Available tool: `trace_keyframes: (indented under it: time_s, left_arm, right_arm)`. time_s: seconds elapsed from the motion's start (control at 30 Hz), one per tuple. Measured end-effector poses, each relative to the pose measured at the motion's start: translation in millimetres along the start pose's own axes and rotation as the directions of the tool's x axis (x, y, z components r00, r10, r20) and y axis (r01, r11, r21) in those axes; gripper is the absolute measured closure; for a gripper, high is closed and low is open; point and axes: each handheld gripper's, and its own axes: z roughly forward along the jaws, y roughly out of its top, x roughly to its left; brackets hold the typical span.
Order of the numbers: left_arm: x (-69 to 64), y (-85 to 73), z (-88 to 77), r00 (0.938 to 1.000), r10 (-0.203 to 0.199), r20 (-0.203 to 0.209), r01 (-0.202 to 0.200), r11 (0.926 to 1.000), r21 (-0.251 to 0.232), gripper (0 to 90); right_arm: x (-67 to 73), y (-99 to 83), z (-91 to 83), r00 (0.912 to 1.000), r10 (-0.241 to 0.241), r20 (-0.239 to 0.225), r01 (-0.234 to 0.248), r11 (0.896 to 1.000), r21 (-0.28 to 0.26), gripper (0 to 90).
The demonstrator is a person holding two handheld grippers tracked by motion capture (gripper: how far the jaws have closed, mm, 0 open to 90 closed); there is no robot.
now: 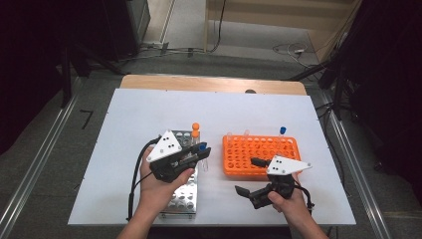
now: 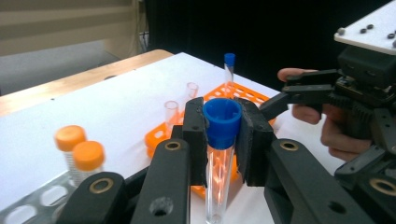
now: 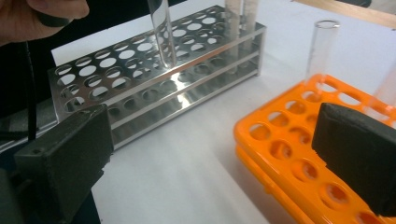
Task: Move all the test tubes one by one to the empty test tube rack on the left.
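My left gripper (image 1: pixel 199 154) is shut on a clear test tube with a blue cap (image 2: pixel 222 122), which the pads clamp just below the cap, over the far end of the metal rack (image 1: pixel 181 196). The tube's lower part (image 3: pixel 161 28) hangs above that rack's holes (image 3: pixel 154 79). My right gripper (image 1: pixel 250 176) stands open at the near left corner of the orange rack (image 1: pixel 261 154), with nothing between its wide-apart jaws (image 3: pixel 212 158). Two orange-capped tubes (image 1: pixel 195 130) stand at the metal rack's far end.
In the orange rack's far row stand a blue-capped tube (image 1: pixel 282 130) and two uncapped clear tubes (image 1: pixel 229 135). Both racks sit on a white sheet (image 1: pixel 149 114) over a wooden table, with dark equipment and cables beyond its edges.
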Motion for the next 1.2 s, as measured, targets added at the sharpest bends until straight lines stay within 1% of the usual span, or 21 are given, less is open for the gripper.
trace_keyframes:
  time_s: [0.13, 0.2, 0.3, 0.4, 0.43, 0.53, 0.57, 0.63, 0.7, 0.8, 0.93, 0.97, 1.2]
  left_arm:
    - [9.9, 5.2, -3.7, 0.9997, -0.005, -0.023, 0.005, 0.9999, -0.013, 76.9]
    - [14.6, 7.4, -4.2, 0.9994, -0.012, -0.034, 0.012, 0.9997, -0.022, 76.9]
    - [21.2, 10.5, -4.8, 0.9985, -0.011, -0.053, 0.01, 0.9997, -0.023, 77.0]
    - [27.6, 12.5, -5.3, 0.9977, -0.011, -0.067, 0.01, 0.9997, -0.02, 76.9]
    - [29.4, 12.8, -5.1, 0.9973, -0.013, -0.072, 0.012, 0.9997, -0.021, 76.9]
    - [35.5, 13.9, -4.4, 0.9958, -0.013, -0.09, 0.011, 0.9998, -0.019, 77.0]
    - [37.5, 14.1, -3.8, 0.9954, -0.019, -0.094, 0.017, 0.9996, -0.024, 76.9]
    - [41.2, 14.2, -2.1, 0.9938, -0.021, -0.109, 0.019, 0.9996, -0.022, 76.9]
    - [44.5, 13.5, 0.8, 0.9933, -0.028, -0.112, 0.026, 0.9994, -0.021, 76.9]
    - [46.9, 12.0, 5.7, 0.9922, -0.028, -0.122, 0.026, 0.9995, -0.016, 76.9]
    - [46.9, 7.5, 12.7, 0.9902, -0.017, -0.139, 0.016, 0.9998, -0.007, 76.9]
    - [46.9, 6.0, 14.1, 0.9898, -0.011, -0.142, 0.012, 0.9999, 0.002, 76.9]
    - [47.6, -4.5, 20.9, 0.9851, 0.0, -0.172, 0.004, 0.9998, 0.019, 76.9]
  right_arm:
    - [-6.9, -5.0, -10.6, 0.9999, 0.014, 0.006, -0.014, 1.0, -0.011, 0.0]
    - [-10.6, -8.2, -16.2, 0.9995, 0.025, 0.02, -0.025, 1.0, -0.012, 0.0]
    - [-16.5, -14.0, -24.0, 0.998, 0.037, 0.05, -0.037, 0.999, -0.008, 0.0]
    - [-20.9, -19.4, -32.1, 0.9965, 0.057, 0.062, -0.056, 0.998, -0.008, 0.0]
    - [-22.5, -21.1, -34.5, 0.9964, 0.053, 0.067, -0.053, 0.999, -0.008, 0.0]
    - [-26.1, -25.5, -41.7, 0.9942, 0.067, 0.083, -0.067, 0.998, -0.008, 0.0]
    - [-27.5, -27.0, -43.3, 0.9939, 0.068, 0.086, -0.067, 0.998, -0.012, 0.0]
    - [-30.6, -29.1, -45.7, 0.9927, 0.061, 0.104, -0.061, 0.998, -0.006, 0.0]
    - [-35.3, -31.0, -46.8, 0.9917, 0.077, 0.103, -0.076, 0.997, -0.013, 0.0]
    - [-40.7, -33.8, -47.7, 0.9905, 0.089, 0.105, -0.088, 0.996, -0.018, 0.0]
    - [-45.4, -35.5, -49.3, 0.9888, 0.105, 0.106, -0.103, 0.994, -0.025, 0.0]
    - [-46.1, -35.7, -49.5, 0.9886, 0.107, 0.107, -0.104, 0.994, -0.028, 0.0]
    - [-48.7, -36.7, -50.7, 0.9871, 0.109, 0.117, -0.106, 0.994, -0.031, 0.0]
